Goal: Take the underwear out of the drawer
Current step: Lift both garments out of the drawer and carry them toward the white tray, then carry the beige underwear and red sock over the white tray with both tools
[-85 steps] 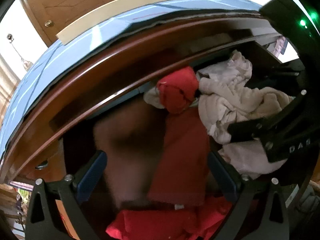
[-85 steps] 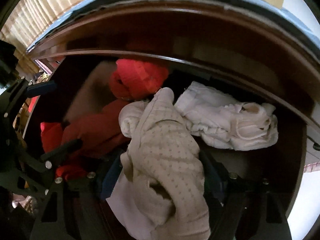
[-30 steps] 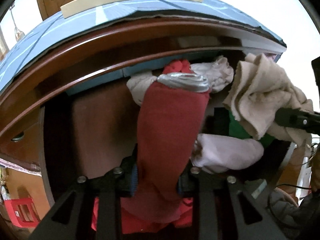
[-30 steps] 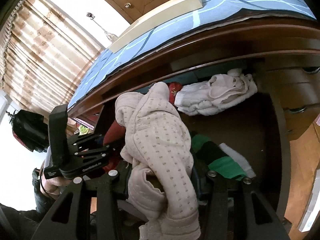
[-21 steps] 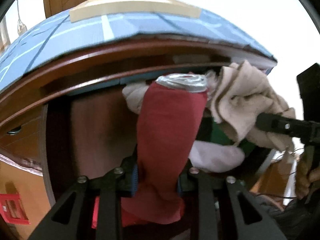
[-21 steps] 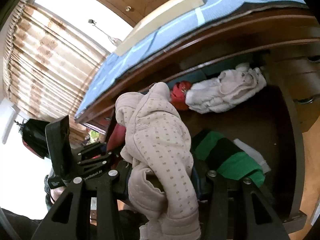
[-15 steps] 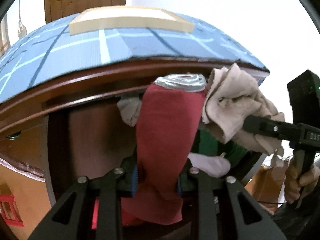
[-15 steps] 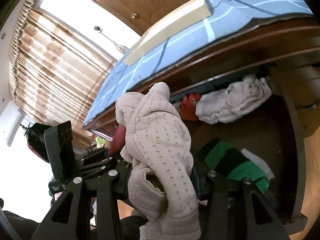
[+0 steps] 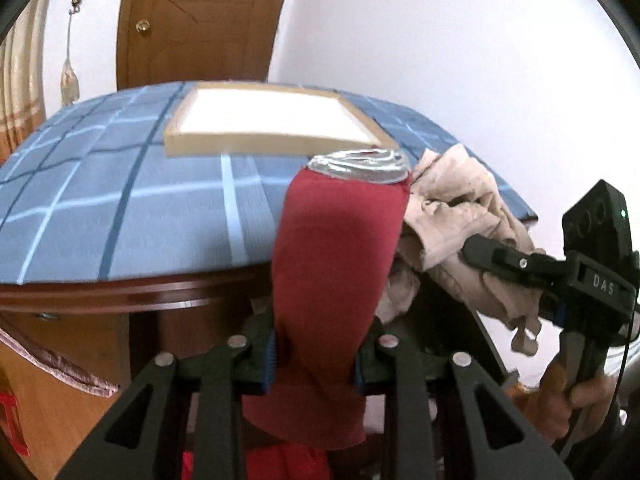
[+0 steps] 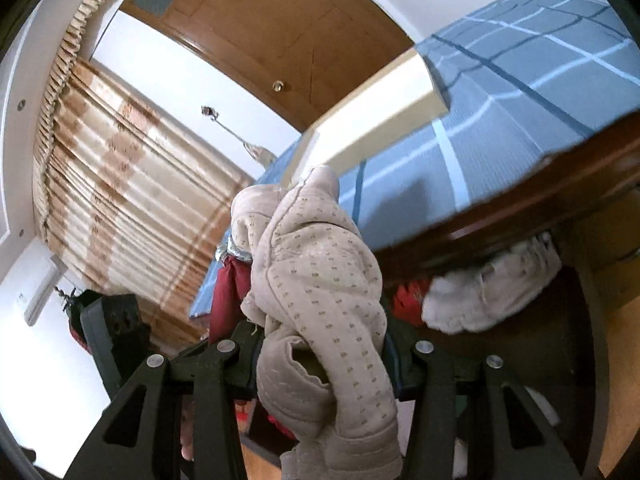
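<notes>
- The left gripper (image 9: pixel 312 368) has its jaws clamped on a dark red garment (image 9: pixel 336 280); the blue pads press its lower part from both sides.
- The red garment stands up from the jaws, its silver waistband (image 9: pixel 358 166) at the far end, and a loose end hangs out below the jaws.
- The right gripper (image 10: pixel 320 364) has its jaws clamped on a beige dotted garment (image 10: pixel 320 280), which bulges up past the jaws and droops in folds beneath them.
- In the left wrist view the right gripper (image 9: pixel 480 248) is to the right of the left jaws, the beige garment bunched at its fingers, with a hand (image 9: pixel 560 404) on its handle below.
- In the right wrist view the red garment (image 10: pixel 228 292) shows just left of the right jaws, close beside the beige one; I cannot tell whether they touch.
- Beyond both pairs of jaws is a dresser with a brown wooden edge (image 9: pixel 120 288), topped by a blue checked cloth (image 9: pixel 100 200) bearing a pale flat tray (image 9: pixel 272 128).
- Right of and beyond the right jaws, the open drawer (image 10: pixel 592 344) holds a white bundle (image 10: pixel 488 296) and a bit of red cloth (image 10: pixel 408 300) beside it.
- Both held garments are up out of the drawer, level with the dresser top.
- Farther back are a wooden door (image 9: pixel 200 20) and a striped curtain (image 10: pixel 120 208).
</notes>
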A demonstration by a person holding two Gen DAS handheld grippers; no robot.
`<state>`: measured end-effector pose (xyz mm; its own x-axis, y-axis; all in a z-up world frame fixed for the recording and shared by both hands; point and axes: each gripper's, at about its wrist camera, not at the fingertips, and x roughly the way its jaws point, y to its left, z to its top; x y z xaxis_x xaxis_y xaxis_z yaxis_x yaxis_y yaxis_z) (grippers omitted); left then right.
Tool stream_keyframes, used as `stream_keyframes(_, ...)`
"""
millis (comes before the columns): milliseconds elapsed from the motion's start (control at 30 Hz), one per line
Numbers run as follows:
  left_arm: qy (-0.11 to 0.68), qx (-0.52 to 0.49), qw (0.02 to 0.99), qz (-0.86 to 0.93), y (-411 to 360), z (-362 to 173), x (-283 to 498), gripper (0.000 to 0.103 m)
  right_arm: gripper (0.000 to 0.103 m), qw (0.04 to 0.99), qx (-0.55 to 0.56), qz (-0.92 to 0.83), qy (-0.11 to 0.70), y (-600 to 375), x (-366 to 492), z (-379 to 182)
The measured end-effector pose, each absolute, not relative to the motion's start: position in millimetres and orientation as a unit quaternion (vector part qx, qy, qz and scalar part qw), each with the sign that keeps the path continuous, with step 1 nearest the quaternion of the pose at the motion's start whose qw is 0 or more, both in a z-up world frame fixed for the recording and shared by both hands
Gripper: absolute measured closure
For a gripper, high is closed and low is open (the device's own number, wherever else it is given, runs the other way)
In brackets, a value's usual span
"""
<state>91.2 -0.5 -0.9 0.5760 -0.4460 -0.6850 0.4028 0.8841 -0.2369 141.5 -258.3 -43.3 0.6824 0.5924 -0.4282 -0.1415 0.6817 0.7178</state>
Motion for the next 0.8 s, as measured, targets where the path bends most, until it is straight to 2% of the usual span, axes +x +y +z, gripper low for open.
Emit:
stream_keyframes(433,0.345,-0.032,0.919,-0.186,-13.2,9.0,132.4,0.077,0.055,0.888,0.322,0.167,0.281,-236.6,181.8,-26.6)
stream_keyframes(800,0.338,-0.054,0.925,-0.166,-15.0,9.1,154.1,0.077,0.055,0.902,0.318,0.137,0.257,-230.4,205.1,-19.3)
